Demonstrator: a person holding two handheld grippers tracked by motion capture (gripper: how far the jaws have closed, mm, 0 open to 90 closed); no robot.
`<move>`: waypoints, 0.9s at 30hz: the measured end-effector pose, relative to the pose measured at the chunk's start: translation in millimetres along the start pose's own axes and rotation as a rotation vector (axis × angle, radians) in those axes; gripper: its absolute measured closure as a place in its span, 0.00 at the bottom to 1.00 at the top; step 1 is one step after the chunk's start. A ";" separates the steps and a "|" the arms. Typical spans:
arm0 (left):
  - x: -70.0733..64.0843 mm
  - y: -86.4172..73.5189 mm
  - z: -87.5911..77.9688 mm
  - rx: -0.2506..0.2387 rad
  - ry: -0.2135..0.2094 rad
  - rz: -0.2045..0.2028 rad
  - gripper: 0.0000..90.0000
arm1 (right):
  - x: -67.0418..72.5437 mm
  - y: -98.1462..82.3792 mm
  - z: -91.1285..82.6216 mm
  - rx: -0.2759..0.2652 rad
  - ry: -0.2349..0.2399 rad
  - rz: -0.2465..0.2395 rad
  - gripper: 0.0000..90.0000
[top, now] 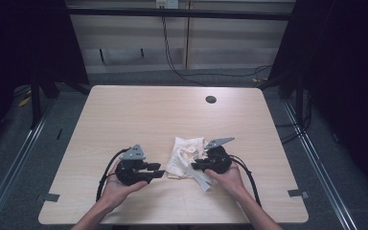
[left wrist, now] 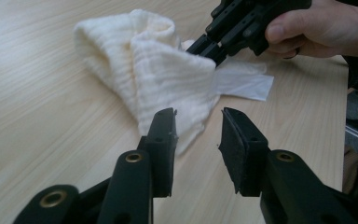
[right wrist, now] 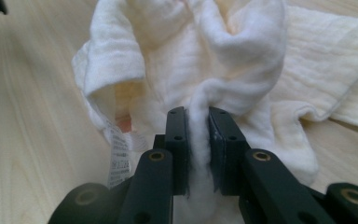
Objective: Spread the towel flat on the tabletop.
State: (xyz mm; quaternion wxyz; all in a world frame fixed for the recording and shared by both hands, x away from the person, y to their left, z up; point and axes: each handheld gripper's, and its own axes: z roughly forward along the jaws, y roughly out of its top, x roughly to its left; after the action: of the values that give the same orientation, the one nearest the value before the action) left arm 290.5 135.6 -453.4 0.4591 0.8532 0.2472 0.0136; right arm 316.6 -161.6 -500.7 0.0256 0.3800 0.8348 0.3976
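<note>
A crumpled cream cloth [top: 187,155] lies on the pale wooden table [top: 139,110], between the two hands. My right gripper [top: 195,165] comes at it from the right. In the right gripper view its jaws [right wrist: 196,114] pinch a raised fold of the cloth [right wrist: 214,56], and a printed care label [right wrist: 119,154] hangs at the left. My left gripper [top: 158,171] rests just left of the cloth. Its jaws [left wrist: 198,121] stand apart with nothing pressed between them, and the cloth [left wrist: 168,74] lies just beyond their tips. The right gripper [left wrist: 205,46] shows behind the cloth there.
A thin flat white strip [left wrist: 244,81] of the cloth trails toward the right hand. A dark round hole [top: 211,99] sits in the table's far right part. Bare tabletop spreads behind and to the left. Cables [top: 182,72] run over the floor beyond the table.
</note>
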 end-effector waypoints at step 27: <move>19.8 -23.4 34.1 0.121 0.004 -0.019 0.73 | 32.3 -36.5 -52.9 -0.024 0.047 -0.059 0.78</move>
State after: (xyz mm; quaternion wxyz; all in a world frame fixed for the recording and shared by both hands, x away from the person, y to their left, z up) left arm 306.8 128.4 -495.6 0.4060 0.8771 0.2566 -0.0041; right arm 253.0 -188.9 -481.2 0.0221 0.3455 0.8411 0.4155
